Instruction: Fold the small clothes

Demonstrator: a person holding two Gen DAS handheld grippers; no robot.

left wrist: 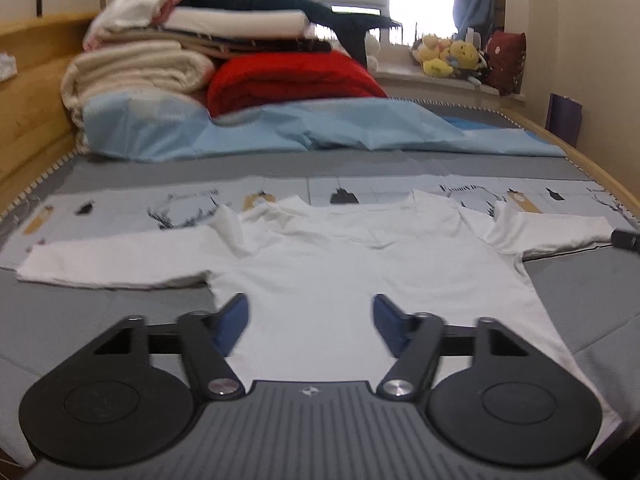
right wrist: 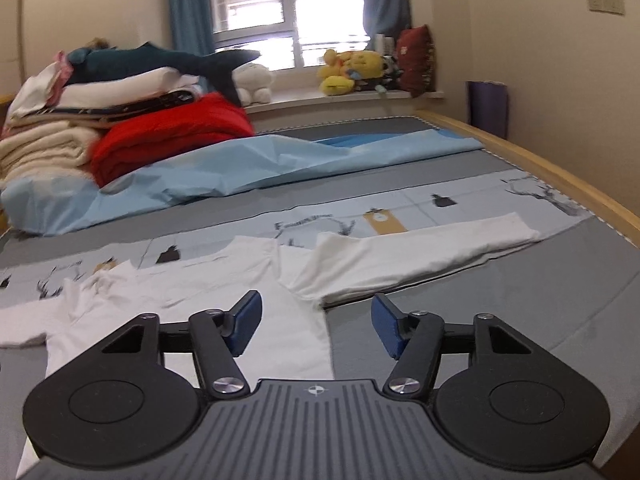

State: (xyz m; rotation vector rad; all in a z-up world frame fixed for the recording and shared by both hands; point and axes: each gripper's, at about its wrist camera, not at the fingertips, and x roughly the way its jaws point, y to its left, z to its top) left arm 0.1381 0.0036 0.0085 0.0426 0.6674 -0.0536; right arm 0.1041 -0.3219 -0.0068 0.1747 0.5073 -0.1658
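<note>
A small white long-sleeved shirt (left wrist: 352, 264) lies flat on the grey bed cover, sleeves spread to both sides, neck toward the window. My left gripper (left wrist: 310, 322) hovers over the shirt's lower body, jaws apart with nothing between the blue pads. In the right wrist view the same shirt (right wrist: 224, 280) shows its right sleeve (right wrist: 420, 252) stretched out to the right. My right gripper (right wrist: 316, 326) hangs above the shirt's right side seam near the armpit, open, its pads clear of the cloth. A dark tip of the right gripper (left wrist: 626, 239) peeks in at the left view's right edge.
A light blue sheet (left wrist: 304, 128) lies crumpled behind the shirt. Behind it is a stack of folded bedding with a red blanket (left wrist: 288, 78) and a dark plush shark (right wrist: 160, 60). Plush toys (right wrist: 352, 70) sit on the windowsill. The wooden bed frame (right wrist: 560, 160) runs along the right.
</note>
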